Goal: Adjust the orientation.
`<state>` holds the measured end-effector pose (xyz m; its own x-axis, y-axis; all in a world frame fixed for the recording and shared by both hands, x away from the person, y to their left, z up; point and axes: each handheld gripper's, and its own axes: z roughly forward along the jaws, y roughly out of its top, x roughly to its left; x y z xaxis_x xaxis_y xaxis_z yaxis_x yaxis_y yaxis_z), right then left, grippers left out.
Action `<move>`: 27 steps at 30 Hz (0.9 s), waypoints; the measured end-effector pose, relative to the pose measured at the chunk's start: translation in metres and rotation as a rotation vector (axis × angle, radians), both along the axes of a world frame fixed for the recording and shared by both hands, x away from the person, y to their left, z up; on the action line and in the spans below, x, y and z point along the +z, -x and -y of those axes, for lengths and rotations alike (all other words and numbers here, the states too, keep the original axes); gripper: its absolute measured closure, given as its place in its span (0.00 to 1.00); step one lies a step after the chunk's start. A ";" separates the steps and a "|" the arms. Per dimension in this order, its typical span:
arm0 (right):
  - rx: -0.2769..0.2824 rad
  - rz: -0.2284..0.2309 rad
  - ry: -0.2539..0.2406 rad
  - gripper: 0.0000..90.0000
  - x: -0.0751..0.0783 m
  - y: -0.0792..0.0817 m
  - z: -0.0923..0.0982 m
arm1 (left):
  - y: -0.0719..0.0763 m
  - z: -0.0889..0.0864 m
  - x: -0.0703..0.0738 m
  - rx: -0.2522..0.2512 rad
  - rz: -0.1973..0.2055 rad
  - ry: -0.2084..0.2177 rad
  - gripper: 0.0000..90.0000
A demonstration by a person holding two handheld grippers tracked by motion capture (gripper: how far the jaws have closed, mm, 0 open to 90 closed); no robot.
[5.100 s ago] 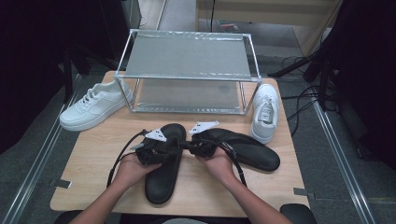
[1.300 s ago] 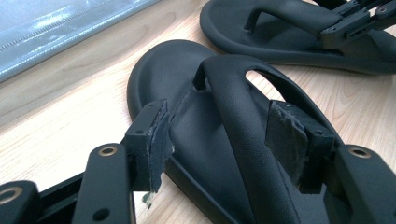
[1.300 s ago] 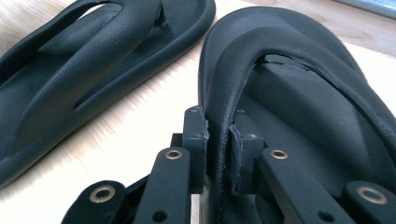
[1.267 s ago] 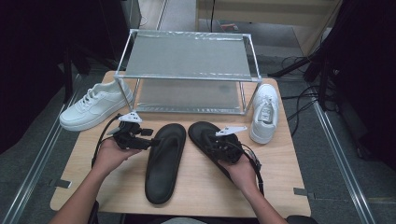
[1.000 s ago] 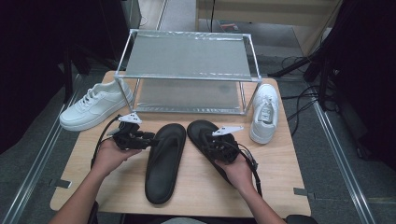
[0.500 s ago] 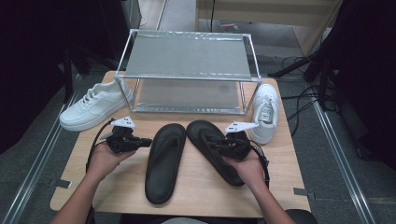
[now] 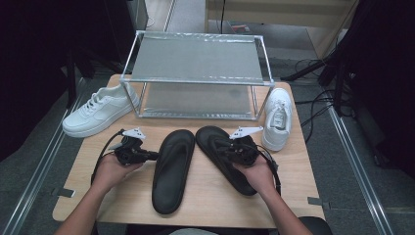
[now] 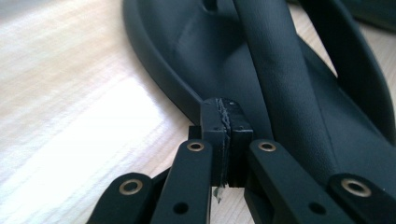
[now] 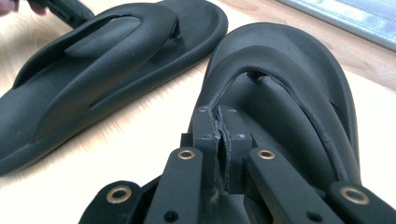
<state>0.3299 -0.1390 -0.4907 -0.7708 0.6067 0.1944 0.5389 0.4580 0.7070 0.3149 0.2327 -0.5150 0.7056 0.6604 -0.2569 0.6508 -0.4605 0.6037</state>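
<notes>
Two black flip-flops lie side by side on the wooden table (image 7: 293, 196). My left gripper (image 7: 152, 155) (image 8: 226, 123) is shut with nothing between its pads, its tip at the left rim of the left flip-flop (image 7: 171, 171) (image 8: 280, 70) (image 9: 93, 70). My right gripper (image 7: 222, 145) (image 9: 223, 126) hovers low over the footbed of the right flip-flop (image 7: 215, 142) (image 9: 289, 84), pointing toward its toe strap. Its jaws have just been closing and now meet with nothing between them.
A metal two-level rack (image 7: 195, 81) (image 9: 345, 14) stands at the back of the table. One white sneaker (image 7: 95, 111) sits left of it and another (image 7: 278, 117) to its right. Bare wood shows along the front edge.
Since five seconds ago the hands have parted from the middle, and the right flip-flop has swung in nearer to the left one. Over the last half second both hands have hardly moved.
</notes>
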 end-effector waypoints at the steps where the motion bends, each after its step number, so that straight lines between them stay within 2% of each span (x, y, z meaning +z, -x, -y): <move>1: -0.001 -0.004 -0.003 0.98 0.000 0.000 0.000 | 0.000 0.000 0.001 0.005 -0.002 0.010 1.00; 6: 0.003 -0.010 -0.009 0.98 -0.001 0.000 -0.001 | 0.001 0.001 0.001 0.008 0.002 0.004 1.00; 11: 0.001 -0.009 -0.010 0.98 -0.001 0.000 -0.002 | 0.001 0.002 0.000 0.016 -0.006 0.018 1.00; 23: -0.004 -0.016 -0.020 0.97 -0.002 -0.002 -0.001 | 0.008 0.033 0.000 -0.073 -0.002 0.019 1.00; 27: -0.006 -0.019 -0.023 0.97 -0.003 -0.003 -0.001 | 0.010 0.042 -0.001 -0.087 -0.005 0.027 1.00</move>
